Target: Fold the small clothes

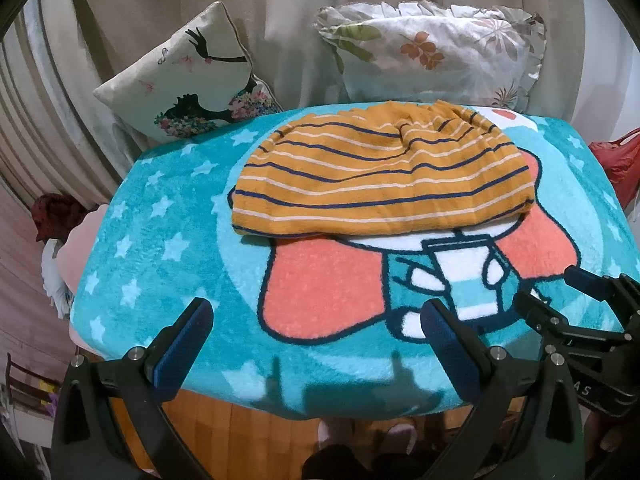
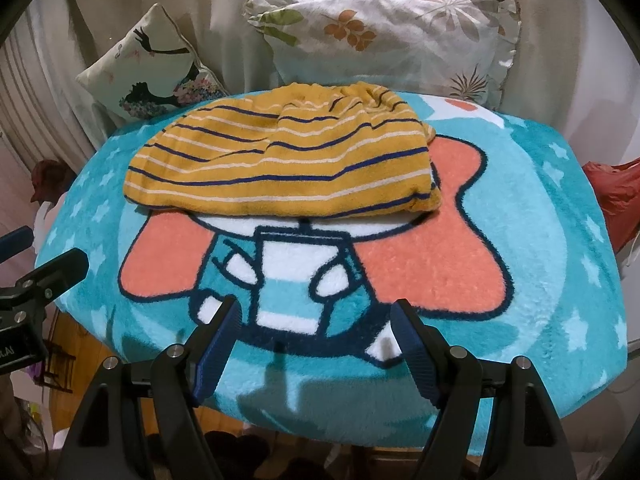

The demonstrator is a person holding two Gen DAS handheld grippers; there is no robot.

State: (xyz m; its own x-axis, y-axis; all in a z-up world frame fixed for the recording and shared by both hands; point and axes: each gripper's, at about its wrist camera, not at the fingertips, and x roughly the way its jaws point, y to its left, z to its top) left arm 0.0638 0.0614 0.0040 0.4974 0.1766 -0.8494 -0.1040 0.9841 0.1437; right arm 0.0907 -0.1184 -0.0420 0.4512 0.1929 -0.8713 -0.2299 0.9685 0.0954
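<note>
A small mustard-yellow garment with navy and white stripes (image 1: 380, 176) lies folded in a flat bundle on the far half of a turquoise cartoon blanket (image 1: 160, 240). It also shows in the right wrist view (image 2: 280, 164). My left gripper (image 1: 316, 316) is open and empty, hovering over the blanket's near edge, well short of the garment. My right gripper (image 2: 316, 316) is open and empty too, over the near edge. The right gripper also shows at the right of the left wrist view (image 1: 552, 286), and the left gripper at the left edge of the right wrist view (image 2: 48, 256).
Two pillows lean on a beige curtain behind the blanket: a dancer-print one (image 1: 188, 80) at the left and a floral frilled one (image 1: 436, 52) at the right. A red bag (image 1: 616, 160) sits off the right side. Wooden floor (image 1: 240, 432) shows below the near edge.
</note>
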